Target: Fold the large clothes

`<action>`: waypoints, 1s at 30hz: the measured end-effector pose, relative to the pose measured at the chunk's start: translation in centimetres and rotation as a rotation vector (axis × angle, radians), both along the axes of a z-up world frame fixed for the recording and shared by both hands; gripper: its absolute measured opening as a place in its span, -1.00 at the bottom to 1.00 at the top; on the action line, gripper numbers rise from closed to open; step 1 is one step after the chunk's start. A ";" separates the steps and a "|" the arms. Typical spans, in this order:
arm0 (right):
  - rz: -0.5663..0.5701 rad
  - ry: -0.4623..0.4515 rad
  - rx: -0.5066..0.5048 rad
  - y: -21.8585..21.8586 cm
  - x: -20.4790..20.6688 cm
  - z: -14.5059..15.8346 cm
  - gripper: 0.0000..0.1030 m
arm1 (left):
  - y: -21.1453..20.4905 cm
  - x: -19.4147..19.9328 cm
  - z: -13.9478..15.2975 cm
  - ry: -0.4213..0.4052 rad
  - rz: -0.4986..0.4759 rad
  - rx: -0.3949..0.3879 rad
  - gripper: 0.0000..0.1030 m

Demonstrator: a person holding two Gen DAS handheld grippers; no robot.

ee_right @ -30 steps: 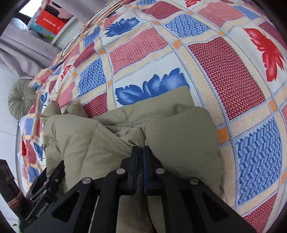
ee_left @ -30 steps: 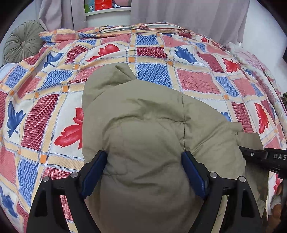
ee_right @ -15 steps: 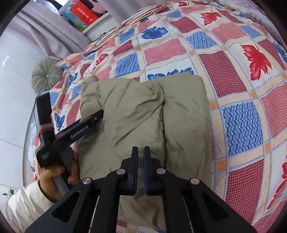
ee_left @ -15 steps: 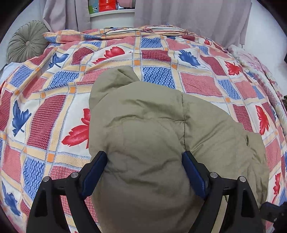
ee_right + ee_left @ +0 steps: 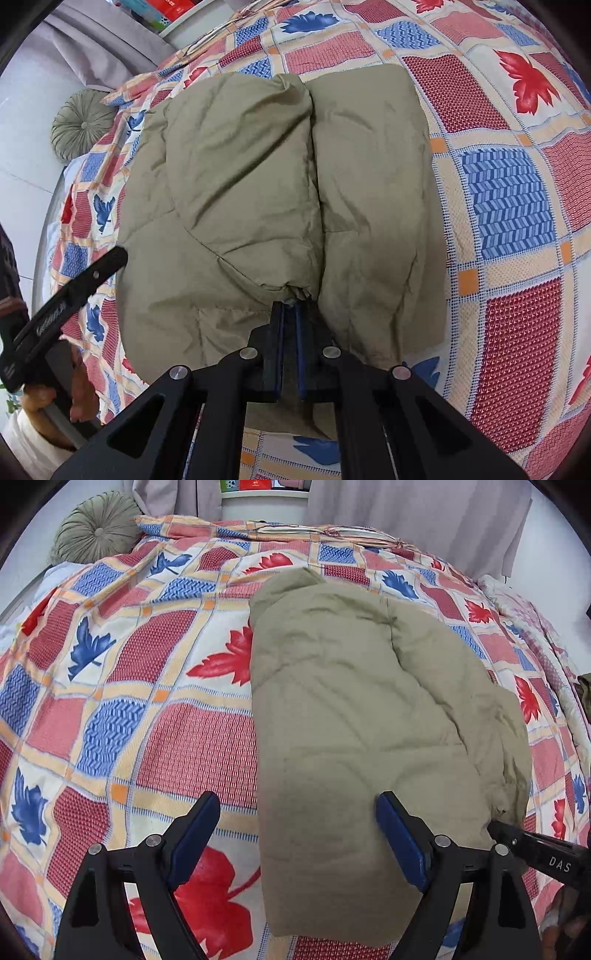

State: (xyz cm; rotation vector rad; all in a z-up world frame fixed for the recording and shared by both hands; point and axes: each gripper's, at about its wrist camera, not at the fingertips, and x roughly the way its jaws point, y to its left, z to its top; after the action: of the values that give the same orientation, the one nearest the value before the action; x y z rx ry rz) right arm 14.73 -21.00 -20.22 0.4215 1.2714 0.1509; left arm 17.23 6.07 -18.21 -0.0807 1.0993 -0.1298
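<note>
A large olive-green padded jacket (image 5: 362, 716) lies folded into a thick bundle on the patchwork bedspread (image 5: 122, 686); it also shows in the right wrist view (image 5: 266, 184). My left gripper (image 5: 297, 834) is open, its jaws wide apart above the bundle's near left edge, holding nothing. My right gripper (image 5: 290, 306) is shut, its tips pinching a gathered fold of the jacket at the near edge. The right gripper's side (image 5: 539, 853) shows at the lower right of the left wrist view, and the left gripper (image 5: 66, 299) shows at the left of the right wrist view.
A round green cushion (image 5: 96, 531) lies at the head of the bed by grey curtains (image 5: 417, 513) and a white shelf (image 5: 264, 498). A floral blanket (image 5: 532, 627) lies along the bed's right side.
The left gripper has shifted left and back, so the bundle now sits right of centre. The right gripper has come back in low and shut on the jacket's near edge.
</note>
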 end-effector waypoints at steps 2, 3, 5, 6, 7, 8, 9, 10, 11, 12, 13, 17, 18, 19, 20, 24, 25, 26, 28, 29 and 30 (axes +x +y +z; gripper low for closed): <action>0.006 0.005 -0.015 0.2 -0.1 -0.4 -0.92 | 0.0 -0.3 -0.7 0.017 0.002 -0.015 0.73; 0.008 0.010 -0.023 0.3 -0.1 -0.6 -0.92 | 0.0 -0.4 -1.0 0.025 0.002 -0.019 0.73; 0.013 0.020 -0.043 0.4 -0.1 -1.2 -0.92 | -0.2 -0.3 -1.4 0.038 0.002 -0.009 0.80; 0.012 0.029 -0.047 0.5 -0.1 -1.4 -0.92 | -0.2 -0.3 -1.4 0.040 0.002 -0.004 0.81; 0.009 0.036 -0.049 0.5 -0.1 -1.5 -0.92 | -0.2 -0.4 -1.4 0.044 -0.001 -0.003 0.81; 0.005 0.042 -0.051 0.5 -0.1 -1.4 -0.92 | -0.2 -0.4 -1.3 0.047 -0.003 -0.002 0.81; 0.003 0.043 -0.051 0.5 -0.2 -1.2 -0.92 | -0.1 -0.4 -1.2 0.051 -0.004 -0.002 0.81; 0.002 0.041 -0.048 0.5 -0.3 -0.8 -0.91 | -0.1 -0.4 -1.1 0.055 -0.005 -0.003 0.81; 0.005 0.039 -0.044 0.6 -0.5 -0.5 -0.89 | 0.0 -0.4 -1.1 0.059 -0.006 -0.005 0.81; 0.010 0.036 -0.040 0.6 -0.7 -0.1 -0.85 | 0.1 -0.4 -1.1 0.063 -0.005 -0.008 0.81; 0.014 0.036 -0.040 0.6 -0.9 0.3 -0.85 | 0.2 -0.4 -1.1 0.068 -0.004 -0.012 0.81; 0.024 0.034 -0.044 0.6 -2.0 2.0 -0.84 | 0.5 -0.4 -0.9 0.081 0.009 -0.017 0.81; 0.024 0.033 -0.045 0.6 -2.2 2.4 -0.84 | 0.5 -0.4 -0.8 0.087 0.014 -0.019 0.81; 0.022 0.034 -0.043 0.6 -2.5 2.9 -0.84 | 0.5 -0.5 -0.7 0.091 0.016 -0.021 0.81; 0.019 0.037 -0.037 0.5 -2.8 3.3 -0.84 | 0.6 -0.6 -0.5 0.094 0.018 -0.020 0.81; 0.003 0.050 -0.029 0.0 -4.3 4.7 -0.84 | 0.8 -1.6 0.6 0.100 0.007 -0.010 0.81; -0.001 0.054 -0.027 -0.1 -4.7 5.1 -0.84 | 0.9 -1.8 0.8 0.105 0.003 -0.008 0.81; -0.003 0.059 -0.024 -0.3 -5.0 5.3 -0.84 | 1.0 -2.2 1.1 0.112 -0.001 -0.003 0.81; -0.010 0.072 -0.025 -0.5 -5.8 5.6 -0.84 | 1.4 -3.1 1.7 0.121 -0.006 0.006 0.81; -0.012 0.076 -0.024 -0.5 -6.1 5.8 -0.84 | 1.5 -3.6 2.0 0.128 -0.009 0.007 0.81; -0.014 0.082 -0.023 -0.5 -6.4 5.9 -0.84 | 1.7 -4.1 2.4 0.136 -0.014 0.004 0.81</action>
State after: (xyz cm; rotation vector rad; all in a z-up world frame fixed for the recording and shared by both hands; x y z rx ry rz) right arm 8.30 -21.53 -14.27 0.4203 1.3491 0.1082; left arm 13.10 7.79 -15.80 -0.0792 1.2361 -0.1363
